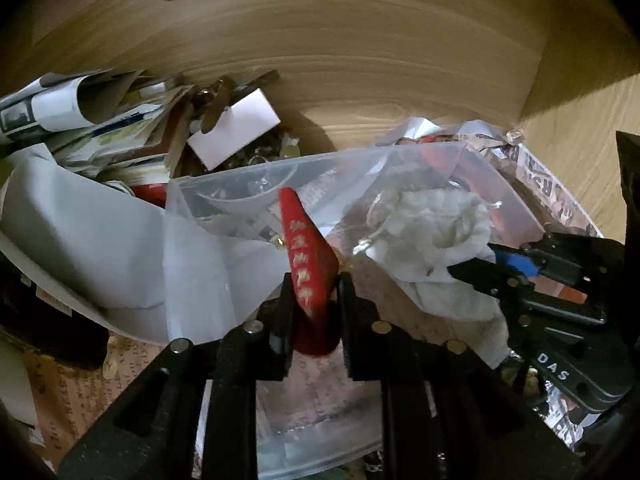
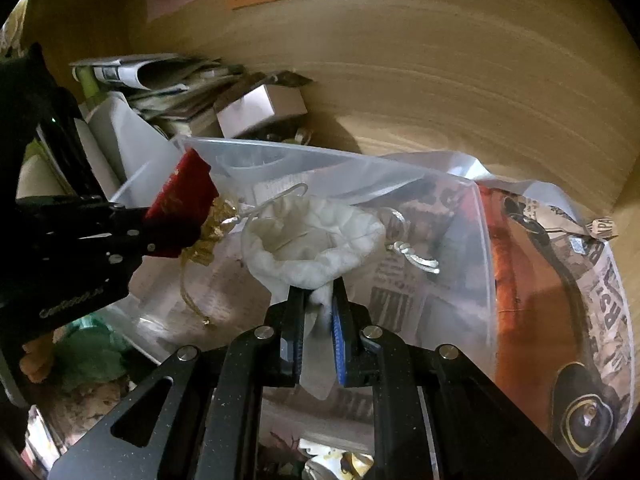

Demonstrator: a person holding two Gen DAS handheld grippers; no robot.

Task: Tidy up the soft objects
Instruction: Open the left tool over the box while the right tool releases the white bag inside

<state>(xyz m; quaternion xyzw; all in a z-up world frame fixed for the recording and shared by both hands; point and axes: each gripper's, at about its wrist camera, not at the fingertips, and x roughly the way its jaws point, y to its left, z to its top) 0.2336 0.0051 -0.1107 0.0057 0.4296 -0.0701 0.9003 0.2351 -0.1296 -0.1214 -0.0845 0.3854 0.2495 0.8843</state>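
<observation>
My left gripper is shut on a red velvet pouch with gold lettering and holds it above a clear plastic box. The pouch also shows in the right wrist view, with a gold drawstring hanging from it. My right gripper is shut on the bottom of a white drawstring pouch, mouth open and facing away, over the same box. In the left wrist view the white pouch hangs from my right gripper at the right.
A pile of papers and a small white box lie at the back left against a wooden wall. A newspaper-print bag with orange lining lies right of the box. A green soft thing lies at the lower left.
</observation>
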